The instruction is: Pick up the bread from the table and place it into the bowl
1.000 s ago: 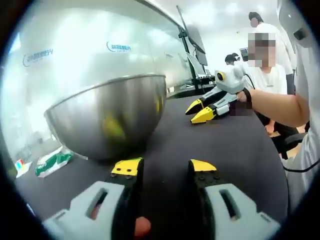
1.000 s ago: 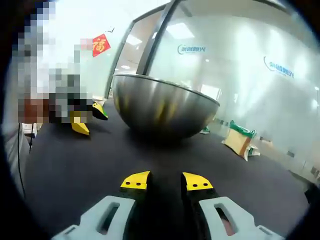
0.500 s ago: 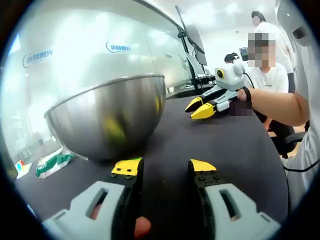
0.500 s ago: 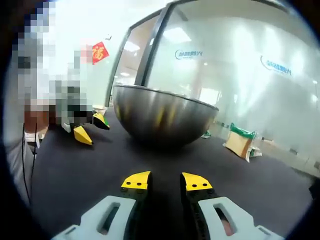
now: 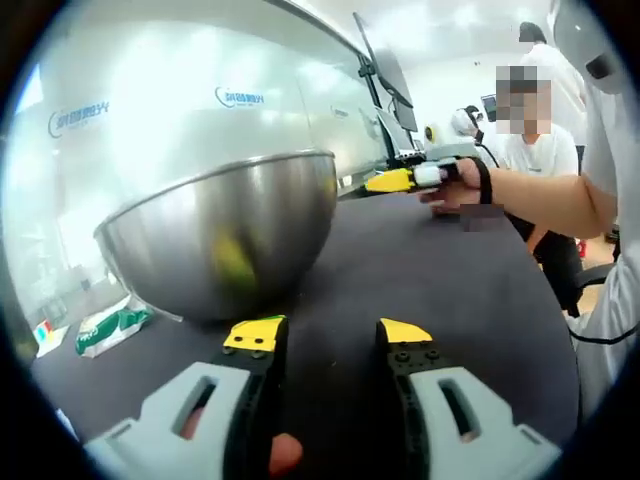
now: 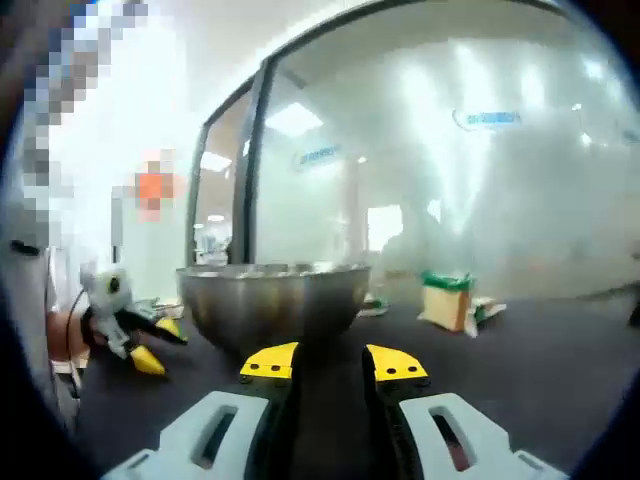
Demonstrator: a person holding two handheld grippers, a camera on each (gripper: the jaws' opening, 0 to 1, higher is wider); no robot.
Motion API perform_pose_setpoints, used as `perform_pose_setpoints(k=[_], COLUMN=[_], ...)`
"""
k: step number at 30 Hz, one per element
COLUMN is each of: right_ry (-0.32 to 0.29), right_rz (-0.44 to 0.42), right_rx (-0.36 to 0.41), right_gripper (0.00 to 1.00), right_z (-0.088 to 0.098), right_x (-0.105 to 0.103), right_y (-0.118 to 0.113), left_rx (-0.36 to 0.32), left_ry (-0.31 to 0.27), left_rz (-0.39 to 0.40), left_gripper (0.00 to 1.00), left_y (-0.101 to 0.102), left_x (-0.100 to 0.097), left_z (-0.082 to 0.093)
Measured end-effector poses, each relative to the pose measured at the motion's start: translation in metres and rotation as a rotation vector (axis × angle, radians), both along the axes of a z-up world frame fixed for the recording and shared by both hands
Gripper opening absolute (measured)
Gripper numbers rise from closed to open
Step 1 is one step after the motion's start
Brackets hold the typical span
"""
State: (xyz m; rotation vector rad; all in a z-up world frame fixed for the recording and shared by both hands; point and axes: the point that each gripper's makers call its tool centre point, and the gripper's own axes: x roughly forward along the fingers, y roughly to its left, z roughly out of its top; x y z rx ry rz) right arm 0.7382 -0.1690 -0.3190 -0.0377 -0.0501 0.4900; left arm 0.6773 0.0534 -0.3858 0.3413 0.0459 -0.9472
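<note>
Left gripper view: the left claw [image 5: 330, 338] is seen low over the dark tabletop [image 5: 440, 270], jaws set apart with bare tabletop between the yellow tips; nothing is held. The steel bowl [image 5: 225, 235] stands just ahead and to the left of the jaws. Its inside is hidden from this low angle; only the outer wall is seen, with yellow reflections on it. A green-and-white packet [image 5: 108, 325] lies on the tabletop beyond the bowl, partly cut off by it. Whether it is the bread cannot be told.

The right claw [image 5: 388, 181] is seen in the same view at upper right, raised above the tabletop near the bowl's rim and gripped by a hand [image 5: 455, 185]. It is seen edge-on, so its opening cannot be read there.

Right gripper view: the picture is blurred. The right claw [image 6: 333, 362] is seen with a narrow gap between its tips, nothing between them. The bowl [image 6: 273, 300] sits straight ahead. A wrapped tan item with a green top [image 6: 445, 300] rests on the tabletop to the right of the bowl, apart from it; it appears to be the bread, though detail is lost in blur. The left claw [image 6: 145, 350] is seen at far left, low on the tabletop.
</note>
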Motion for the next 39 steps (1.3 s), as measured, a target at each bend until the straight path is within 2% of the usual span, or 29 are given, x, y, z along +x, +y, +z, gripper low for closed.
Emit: perform_pose_setpoints(k=[2,4,5,6,7,9,10,13,15,16,18,19,20,22,24,26,29,30,32,34,39], right_ry=[-0.042,-0.043,-0.038,0.013,0.027,0.028,0.023,0.052,0.054,0.056,0.046,0.064,0.066,0.078,0.088,0.123,0.129,0.134,0.137,0.127,0.123], right_rz=[-0.058,-0.070,-0.068,-0.060,-0.063,-0.089,-0.081,-0.042,-0.042,-0.041,-0.023,-0.013,-0.017,0.023,0.012,0.076,0.082,0.083,0.079,0.064,0.099], right_rx=[-0.056,-0.037,-0.013,0.029,0.017,-0.049,-0.057,0.009,0.014,0.005,-0.074,-0.105,-0.092,-0.040,-0.050,-0.025,-0.068,-0.066,-0.068,-0.095,-0.080], right_gripper=[0.26,0.28,0.33,0.36,0.38,0.38,0.38,0.41,0.44,0.46,0.50,0.51,0.52,0.52,0.53,0.54,0.54,0.52,0.39,0.32,0.33], right_z=[0.017,0.026,0.028,0.025,0.021,0.017,0.016,0.012,0.007,0.003,-0.005,-0.014,-0.017,-0.020,-0.024,-0.033,-0.043,-0.044,-0.047,-0.049,-0.046], right_x=[0.028,0.054,0.063,0.082,0.092,0.118,0.133,0.166,0.190,0.199,0.213,0.228,0.238,0.249,0.262,0.263,0.274,0.278,0.282,0.288,0.297], right_y=[-0.020,-0.031,-0.034,-0.041,-0.046,-0.058,-0.061,-0.067,-0.073,-0.072,-0.070,-0.073,-0.073,-0.068,-0.069,-0.054,-0.047,-0.047,-0.045,-0.045,-0.042], left_rx=[-0.002,0.000,0.000,0.000,-0.001,-0.004,-0.005,-0.001,0.003,0.005,0.007,0.008,0.011,0.016,0.015,0.011,0.010,0.010,0.011,0.014,0.021], left_ry=[-0.004,-0.010,-0.011,-0.012,-0.012,-0.010,-0.010,-0.007,-0.005,-0.004,-0.003,-0.005,-0.006,-0.004,-0.003,0.000,0.002,0.004,0.006,0.008,0.011], left_rz=[0.004,0.007,0.008,0.009,0.009,0.012,0.013,0.015,0.015,0.017,0.018,0.016,0.014,0.019,0.028,0.038,0.047,0.050,0.051,0.050,0.048], left_gripper=[0.29,0.29,0.29,0.29,0.29,0.29,0.29,0.29,0.29,0.29,0.29,0.28,0.28,0.28,0.28,0.28,0.28,0.28,0.28,0.28,0.28], left_y=[0.001,0.001,0.001,0.001,0.002,0.002,0.002,0.001,0.001,0.002,0.002,0.002,0.002,0.002,0.004,0.006,0.007,0.007,0.007,0.007,0.007], left_x=[0.000,0.001,0.001,0.001,0.001,0.003,0.003,0.003,0.004,0.004,0.004,0.004,0.004,0.005,0.006,0.007,0.008,0.008,0.007,0.007,0.006], left_z=[0.000,0.001,0.001,0.001,0.001,0.002,0.002,0.000,0.000,-0.001,-0.001,-0.001,-0.002,-0.003,-0.002,-0.002,-0.002,-0.002,-0.003,-0.004,-0.005])
